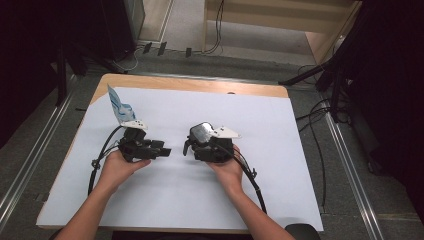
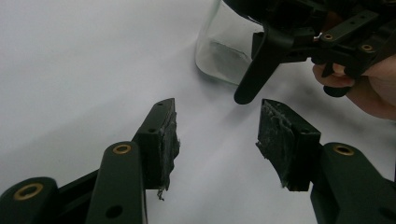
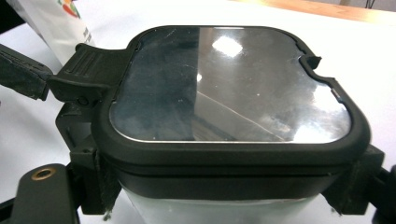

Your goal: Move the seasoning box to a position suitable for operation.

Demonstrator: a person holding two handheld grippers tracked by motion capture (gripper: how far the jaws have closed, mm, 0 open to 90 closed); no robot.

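My right claw (image 1: 196, 145) grips the jar (image 3: 219, 200) under its lid (image 3: 229, 88), steadying it; my left claw (image 2: 215, 135) waits half-open, empty, facing the latch (image 3: 91, 65).

Work surface: wooden table (image 1: 190, 84) under a white sheet (image 1: 280, 150).
The sheet covers nearly the whole tabletop; bare wood shows along the 12 o'clock edge. A white-and-blue pouch (image 1: 120, 107) stands on the sheet at about 10 o'clock.
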